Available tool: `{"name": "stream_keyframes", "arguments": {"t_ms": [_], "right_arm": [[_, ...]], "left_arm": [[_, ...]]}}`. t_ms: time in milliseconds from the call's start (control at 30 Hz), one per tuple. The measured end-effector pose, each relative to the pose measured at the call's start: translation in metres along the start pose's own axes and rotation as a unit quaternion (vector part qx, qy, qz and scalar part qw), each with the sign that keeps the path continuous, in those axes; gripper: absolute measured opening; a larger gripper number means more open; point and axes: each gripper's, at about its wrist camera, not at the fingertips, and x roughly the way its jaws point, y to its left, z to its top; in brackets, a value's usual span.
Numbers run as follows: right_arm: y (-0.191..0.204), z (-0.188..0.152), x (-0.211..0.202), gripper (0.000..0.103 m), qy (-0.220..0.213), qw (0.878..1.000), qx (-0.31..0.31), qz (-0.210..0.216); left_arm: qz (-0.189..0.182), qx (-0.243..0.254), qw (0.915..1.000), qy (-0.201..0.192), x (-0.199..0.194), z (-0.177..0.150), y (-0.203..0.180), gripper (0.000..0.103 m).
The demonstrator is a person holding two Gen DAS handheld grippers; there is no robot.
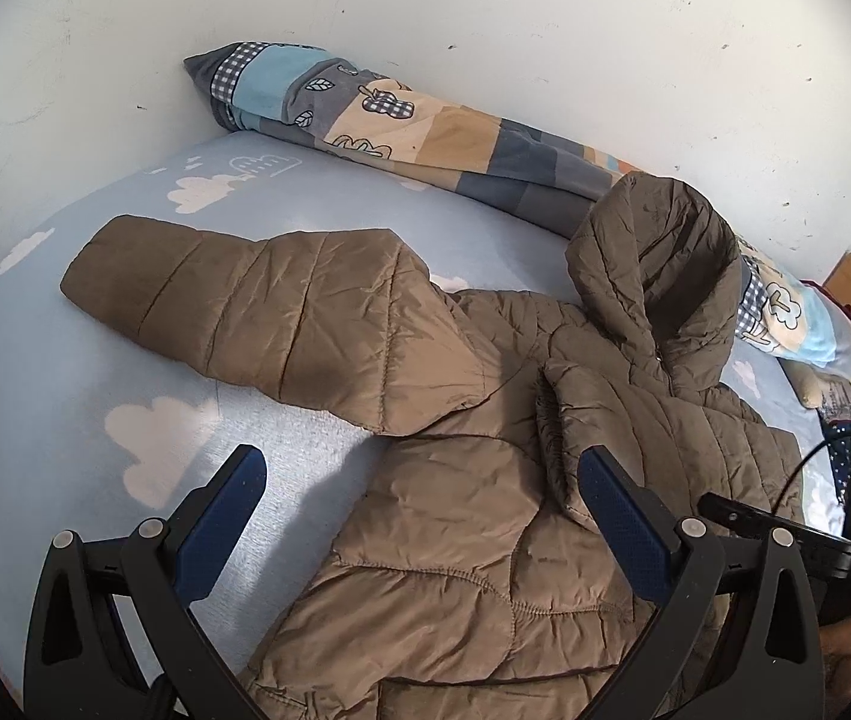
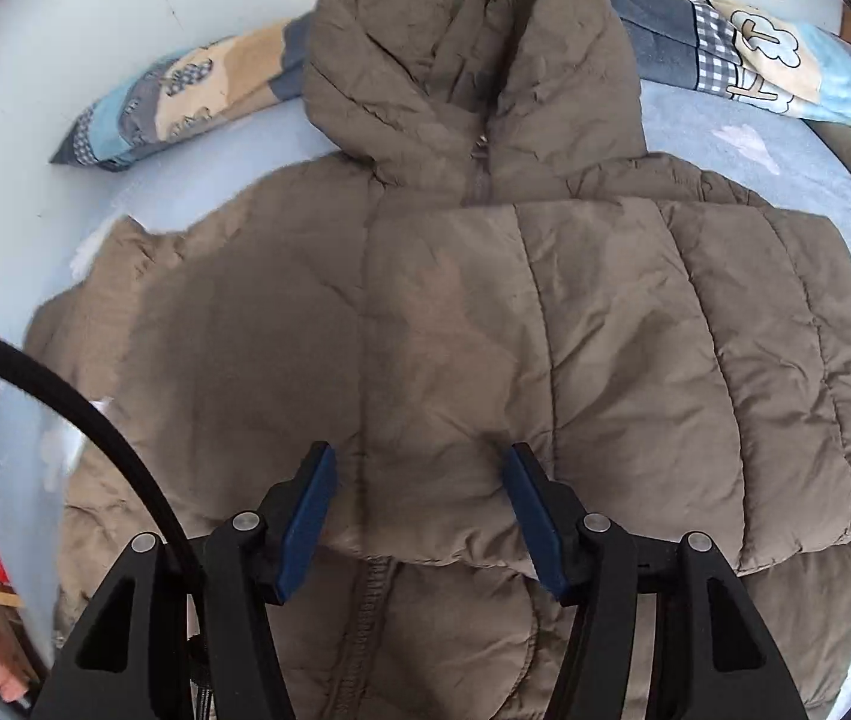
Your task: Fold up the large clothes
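Light blue cloud-printed bedsheet [image 1: 125,372] is what we are working over, with a scuffed white wall behind it and a long patchwork pillow in blue, grey and beige [image 1: 365,114] lying along that wall. We are taking the brown quilted puffer jacket with a hood [image 1: 455,480] as our landmark; it is lying spread on the sheet, its hood [image 1: 653,276] propped toward the pillow.

Going from the left of the jacket, its one sleeve [image 1: 233,300] is stretching out flat across the sheet, away from the body. We are holding the left gripper [image 1: 425,480] above the jacket's lower left side, fingers spread wide and gripping nothing; one fingertip is hanging over bare sheet, the other over the quilting.

Over the jacket's middle, in the right wrist view, the other sleeve [image 2: 635,360] is already lying folded across the chest, its cuff end reaching the zipper line. We are holding the right gripper [image 2: 419,498] just at that cuff end, fingers apart on either side of it and clamping nothing that we can see. A black cable [image 2: 95,420] is curving left of the jacket.

We are judging that the sleeve-folding step is half done. The next move is calling for the left gripper to reach the outstretched sleeve, pinch it near the cuff and carry it over the chest onto the first sleeve, keeping the puffy fabric from springing back.
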Motion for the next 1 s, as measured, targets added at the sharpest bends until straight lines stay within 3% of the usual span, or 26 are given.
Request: {"name": "stream_keyframes", "arguments": {"t_ms": [167,333,433,533,600,700,833,933,1000], "right_arm": [[0.005,-0.01,-0.055,0.063,-0.061,0.998,-0.006,0.022],[0.005,-0.024,-0.131,0.063,-0.118,0.992,-0.013,0.044],[0.001,-0.053,-0.169,0.072,-0.159,0.986,-0.02,0.051],[-0.002,-0.07,-0.174,0.073,-0.174,0.982,-0.036,0.058],[-0.003,-0.075,-0.162,0.073,-0.168,0.982,-0.062,0.056],[-0.006,-0.075,-0.149,0.073,-0.151,0.984,-0.084,0.044],[-0.008,-0.07,-0.137,0.073,-0.147,0.983,-0.101,0.034],[-0.006,-0.068,-0.128,0.073,-0.145,0.982,-0.111,0.041],[-0.005,-0.066,-0.123,0.073,-0.141,0.983,-0.115,0.039]], "left_arm": [[0.01,-0.02,0.9997,-0.012,-0.007,0.017,0.025,0.103],[0.023,-0.059,0.998,-0.008,-0.007,0.037,0.074,0.103],[0.024,-0.092,0.9954,0.009,0.002,0.046,0.109,0.103],[0.031,-0.128,0.9909,0.024,0.015,0.054,0.144,0.103],[0.017,-0.159,0.9867,0.032,0.023,0.059,0.169,0.103],[0.008,-0.208,0.9774,0.036,0.035,0.067,0.21,0.103],[-0.013,-0.298,0.9543,0.015,0.044,0.069,0.263,0.097],[-0.018,-0.346,0.9379,0.004,0.056,0.071,0.299,0.087],[-0.035,-0.377,0.9255,-0.003,0.067,0.07,0.318,0.07]]}}
